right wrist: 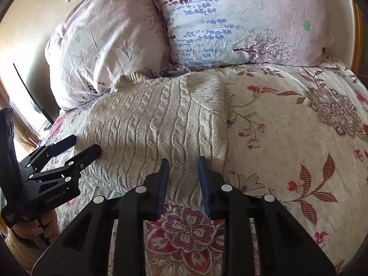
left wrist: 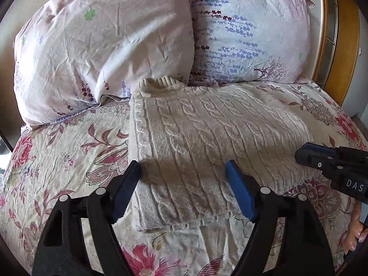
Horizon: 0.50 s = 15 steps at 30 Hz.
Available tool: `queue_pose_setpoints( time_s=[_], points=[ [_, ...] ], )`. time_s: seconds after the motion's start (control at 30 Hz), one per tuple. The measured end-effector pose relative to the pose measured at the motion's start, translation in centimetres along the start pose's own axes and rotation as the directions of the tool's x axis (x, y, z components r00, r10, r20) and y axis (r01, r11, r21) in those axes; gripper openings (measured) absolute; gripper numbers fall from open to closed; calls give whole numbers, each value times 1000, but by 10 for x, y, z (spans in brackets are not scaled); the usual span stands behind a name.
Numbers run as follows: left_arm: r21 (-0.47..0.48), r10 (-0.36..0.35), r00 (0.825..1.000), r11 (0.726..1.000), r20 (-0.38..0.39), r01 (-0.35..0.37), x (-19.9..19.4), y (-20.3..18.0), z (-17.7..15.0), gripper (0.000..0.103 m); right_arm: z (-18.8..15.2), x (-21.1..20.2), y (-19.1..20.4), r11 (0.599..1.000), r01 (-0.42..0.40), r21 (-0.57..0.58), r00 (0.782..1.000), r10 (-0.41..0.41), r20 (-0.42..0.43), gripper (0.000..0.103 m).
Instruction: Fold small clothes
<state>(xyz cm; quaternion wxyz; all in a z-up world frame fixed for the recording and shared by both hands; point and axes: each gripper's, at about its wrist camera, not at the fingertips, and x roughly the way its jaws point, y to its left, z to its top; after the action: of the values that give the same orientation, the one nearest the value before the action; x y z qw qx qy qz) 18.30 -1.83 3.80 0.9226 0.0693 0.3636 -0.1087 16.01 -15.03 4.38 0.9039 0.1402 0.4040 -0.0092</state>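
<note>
both views are bright with warm daylight, strongest at the left edge of the right wrist view, where the wall (right wrist: pixel 30 53) washes out to glare. the grippers throw soft shadows across the near end of the cable-knit sweater (left wrist: pixel 197 151). focus is sharp mid-frame (knit texture reads clearly). fisheye curvature bulges the pillows (left wrist: pixel 103 46) and bedsheet (right wrist: pixel 287 138), and the corners vignette to black.
</note>
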Motion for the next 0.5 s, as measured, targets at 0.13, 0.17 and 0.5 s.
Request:
queue_pose_setpoints(
  time_s=[0.13,0.17,0.5],
  points=[
    [-25,27,998,999,-50,-28,15,5,-9,91,-6,7,11,995,73,-68,997,-73,-1,28],
    [-42,14,998,999,-66,-17,19,7,-11,91,-7,8,13,993,85,-81,996,-85,-1,29],
    [-152,-71,987,987,-143,49,36,24,-13,99,-10,15,31,958,206,-198,978,-208,11,29]
  ],
)
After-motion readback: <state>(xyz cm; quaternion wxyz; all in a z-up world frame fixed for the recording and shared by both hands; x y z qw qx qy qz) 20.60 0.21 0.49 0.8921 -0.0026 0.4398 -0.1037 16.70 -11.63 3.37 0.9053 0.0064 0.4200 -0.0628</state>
